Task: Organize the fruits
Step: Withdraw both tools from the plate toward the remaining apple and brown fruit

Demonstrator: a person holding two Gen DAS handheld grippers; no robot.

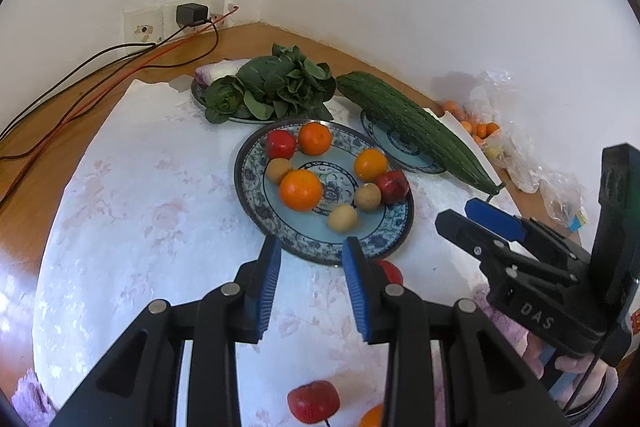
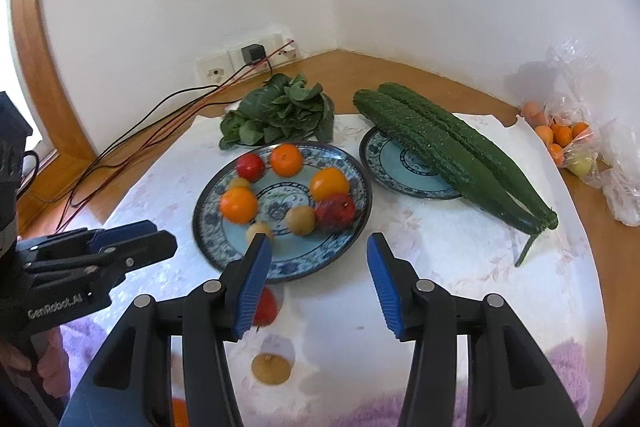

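Observation:
A blue-patterned plate [image 1: 245, 183] [image 2: 200, 223] holds several fruits: oranges [image 1: 300, 189], red apples [image 1: 280, 143] and brown kiwis [image 1: 343, 217]. My left gripper [image 1: 312, 241] [image 2: 162, 233] hovers over the plate's near rim, open, with nothing between its blue pads. My right gripper [image 2: 317, 239] [image 1: 456, 213] stands beside it on the right, open and empty. On the cloth below the grippers lie loose fruits: a red apple [image 1: 314, 401], another red fruit [image 2: 266, 307], a brown kiwi [image 2: 272, 367] and part of an orange [image 1: 372, 417].
Behind the fruit plate, leafy greens [image 1: 276, 83] fill one dish and two long cucumbers [image 2: 452, 147] lie across another. A plastic bag [image 2: 580, 147] with small oranges sits at the far right. Cables [image 1: 100, 83] run from the wall sockets across the wooden table.

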